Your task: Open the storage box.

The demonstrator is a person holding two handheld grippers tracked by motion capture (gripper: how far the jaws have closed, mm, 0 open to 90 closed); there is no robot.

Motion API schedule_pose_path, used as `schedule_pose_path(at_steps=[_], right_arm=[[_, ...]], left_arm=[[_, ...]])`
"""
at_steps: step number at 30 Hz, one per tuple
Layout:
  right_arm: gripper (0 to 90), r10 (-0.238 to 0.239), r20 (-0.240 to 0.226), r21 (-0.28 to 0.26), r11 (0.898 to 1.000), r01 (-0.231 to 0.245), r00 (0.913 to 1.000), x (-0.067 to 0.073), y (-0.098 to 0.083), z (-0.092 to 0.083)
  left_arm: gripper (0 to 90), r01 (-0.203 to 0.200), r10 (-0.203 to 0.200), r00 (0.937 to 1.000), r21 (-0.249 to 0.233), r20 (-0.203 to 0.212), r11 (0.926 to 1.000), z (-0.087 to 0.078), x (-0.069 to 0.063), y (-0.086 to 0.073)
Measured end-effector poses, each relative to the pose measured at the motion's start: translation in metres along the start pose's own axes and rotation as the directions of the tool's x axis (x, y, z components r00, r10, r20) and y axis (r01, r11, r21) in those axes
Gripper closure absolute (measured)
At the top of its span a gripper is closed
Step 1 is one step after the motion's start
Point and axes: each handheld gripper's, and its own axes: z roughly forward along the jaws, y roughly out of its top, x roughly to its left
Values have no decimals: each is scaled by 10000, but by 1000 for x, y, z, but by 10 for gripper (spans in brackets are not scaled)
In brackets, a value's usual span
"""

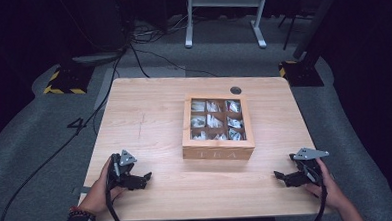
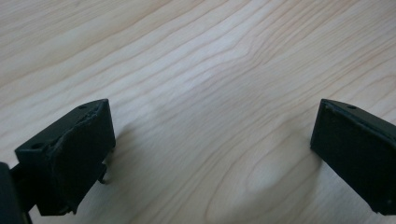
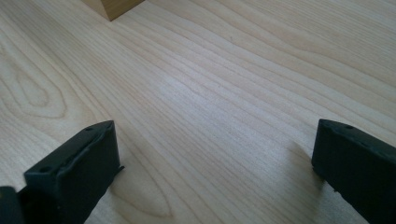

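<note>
Left gripper (image 1: 148, 178) and right gripper (image 1: 279, 176) rest low on the table (image 1: 149, 117), jaws spread, empty. Tea box (image 1: 217, 125) sits ahead, between them, lid shut. Likely start; next, reach for it.

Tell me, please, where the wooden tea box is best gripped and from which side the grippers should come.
Probably by its two short side walls, one gripper from each side. The wooden tea box sits flat on the table, its windowed lid shut. The left gripper and right gripper, both open, already flank it, and the box looks too wide for one pair of jaws.
</note>
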Motion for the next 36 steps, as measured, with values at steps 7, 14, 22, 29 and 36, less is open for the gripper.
schedule_pose_path(at_steps=[7, 14, 22, 29, 36], right_arm=[[157, -109, 881, -405, 9991, 145, 9961, 5, 2, -3], [233, -864, -396, -897, 9925, 825, 9955, -3, 16, -7], [275, -1037, -907, -1210, 9884, 923, 9905, 5, 57, -3], [292, -1619, -1014, -1241, 9810, 1490, 9816, 24, 85, 4], [315, -1852, -1020, -1357, 9759, 1707, 9774, 35, 101, 11]], left_arm=[[2, -648, 651, 9963, -73, 554, 9979, 15, -3, 16], [0, -1358, 1355, 9833, -54, 1218, 9907, 26, -8, 30], [2, -1331, 1328, 9836, -55, 1223, 9911, 28, -8, 31], [2, -1316, 1315, 9839, -75, 1208, 9913, 28, -8, 31], [2, -1326, 1325, 9837, -77, 1215, 9911, 28, -8, 31]])
